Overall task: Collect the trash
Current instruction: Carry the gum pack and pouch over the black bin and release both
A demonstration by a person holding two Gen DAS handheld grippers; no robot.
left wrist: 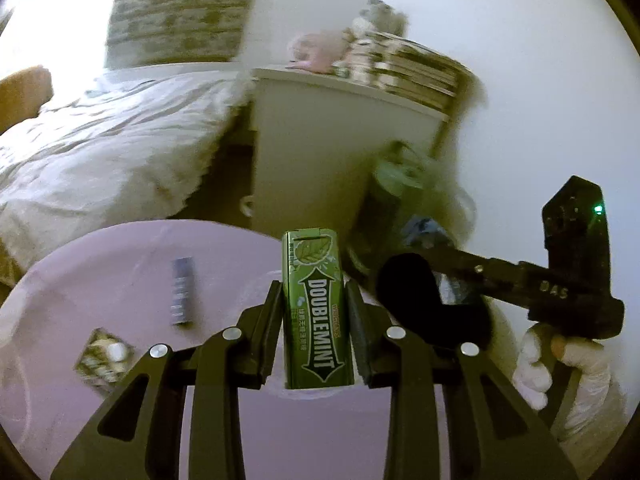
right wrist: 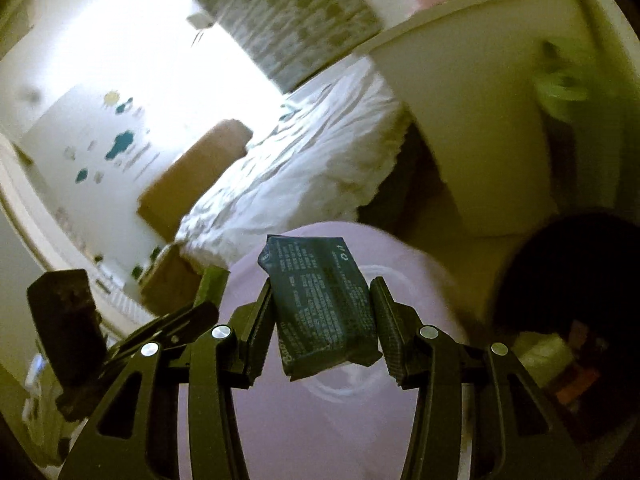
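My left gripper (left wrist: pixel 316 300) is shut on a green Doublemint gum box (left wrist: pixel 316 304), held upright above the round pink table (left wrist: pixel 120 280). A dark wrapper (left wrist: pixel 182 294) and a crumpled patterned wrapper (left wrist: pixel 106 354) lie on the table at left. My right gripper (right wrist: pixel 322 304) is shut on a dark blue printed packet (right wrist: pixel 320 304), held above the pink table (right wrist: pixel 300 420). The right gripper's body (left wrist: pixel 560 280) shows in the left wrist view at right, over a black trash bin (left wrist: pixel 400 216). The bin (right wrist: pixel 568 320) with trash inside shows at the right of the right wrist view.
A bed with white bedding (left wrist: pixel 100 152) lies beyond the table. A white cabinet (left wrist: pixel 320 140) stands behind, with stacked things and a plush toy on top. A brown cardboard box (right wrist: pixel 192 176) leans by the bed.
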